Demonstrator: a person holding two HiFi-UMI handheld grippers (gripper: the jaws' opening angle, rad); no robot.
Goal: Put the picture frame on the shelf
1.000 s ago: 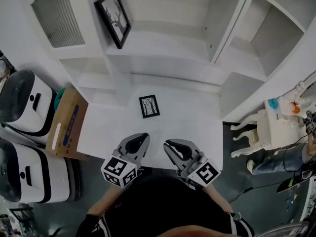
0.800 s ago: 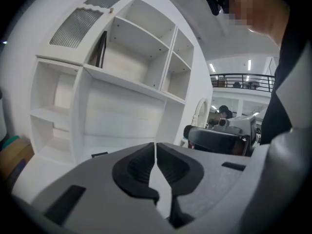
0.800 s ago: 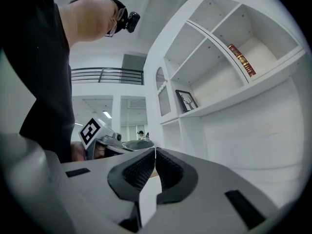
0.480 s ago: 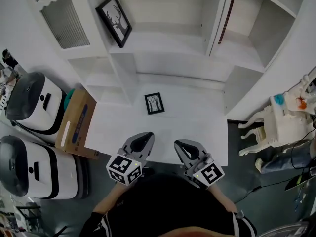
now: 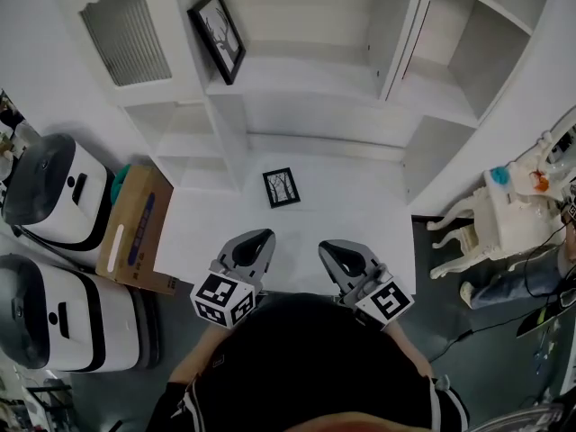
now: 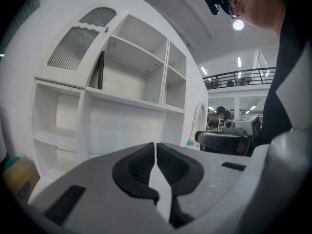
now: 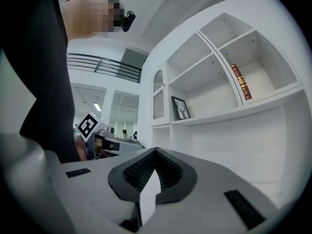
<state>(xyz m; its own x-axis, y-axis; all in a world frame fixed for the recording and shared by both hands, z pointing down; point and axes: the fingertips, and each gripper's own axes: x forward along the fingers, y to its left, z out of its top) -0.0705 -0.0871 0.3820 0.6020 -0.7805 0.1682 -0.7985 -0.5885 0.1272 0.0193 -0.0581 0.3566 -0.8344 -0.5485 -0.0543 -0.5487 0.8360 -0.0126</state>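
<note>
While flat, picture frame [image 5: 282, 188] lengthwise toward shelf [image 5: 297, 115].

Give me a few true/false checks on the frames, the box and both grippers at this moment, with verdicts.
1. The small picture frame lies flat on the white table. True.
2. The left gripper is clamped on the small picture frame. False: its jaws are together with nothing between them, short of that frame.
3. A larger picture frame stands in an upper shelf compartment. True.
4. The right gripper is wide open. False: its jaws are closed and empty.
5. The cardboard box sits on the table beside the small frame. False: it stands off the table, by its left edge.
</note>
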